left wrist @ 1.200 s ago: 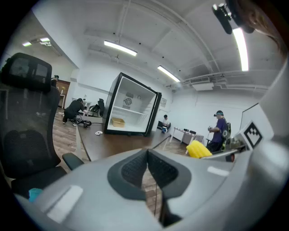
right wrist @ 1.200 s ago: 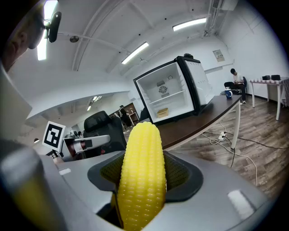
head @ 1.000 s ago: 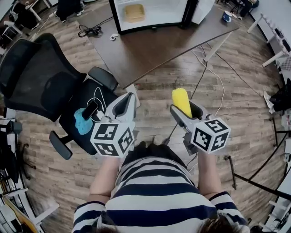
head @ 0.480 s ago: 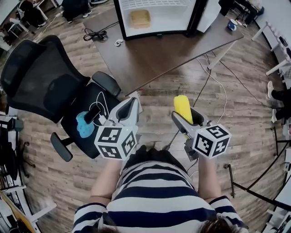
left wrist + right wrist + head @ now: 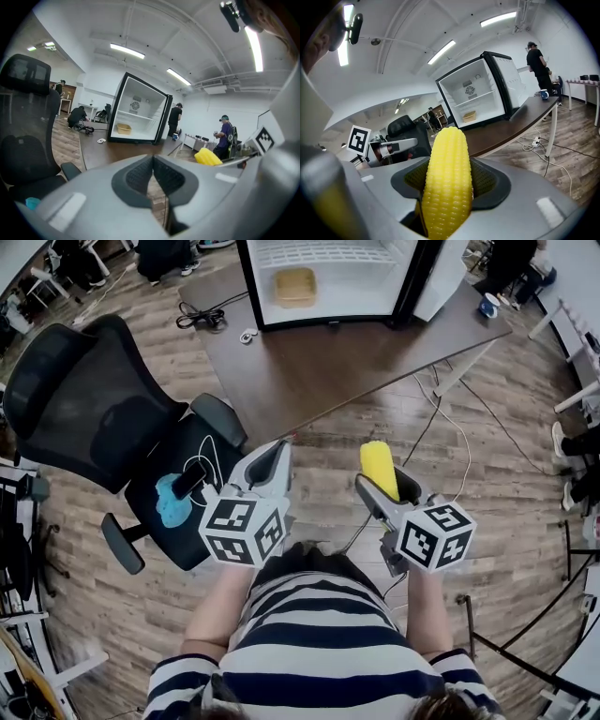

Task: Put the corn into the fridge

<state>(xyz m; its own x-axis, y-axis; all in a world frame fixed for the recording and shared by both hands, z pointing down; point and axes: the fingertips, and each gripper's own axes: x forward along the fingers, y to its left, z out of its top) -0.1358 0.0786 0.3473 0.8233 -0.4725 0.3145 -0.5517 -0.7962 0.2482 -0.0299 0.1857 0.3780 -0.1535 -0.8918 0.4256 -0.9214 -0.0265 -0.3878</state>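
Between the right gripper's [image 5: 384,484] jaws sits the corn [image 5: 446,178], a yellow cob clamped at its lower half by both dark pads, its rounded tip standing clear beyond the fingertips and pointing forward. Beside it, the left gripper [image 5: 153,174] has its jaws pressed together with nothing between them. Both grippers are held side by side in front of the person's striped shirt [image 5: 319,643], over the wooden floor [image 5: 487,521] and short of the near edge of the brown table [image 5: 309,352]. At the table's far edge stands the fridge [image 5: 361,292], its door swung open to the right, its white inside bare except for a tan basket [image 5: 294,285] on the lower left. A mug [image 5: 487,306] stands near the table's right corner. A black office chair [image 5: 94,418] stands left of the left gripper, with a blue thing [image 5: 170,500] on its seat.
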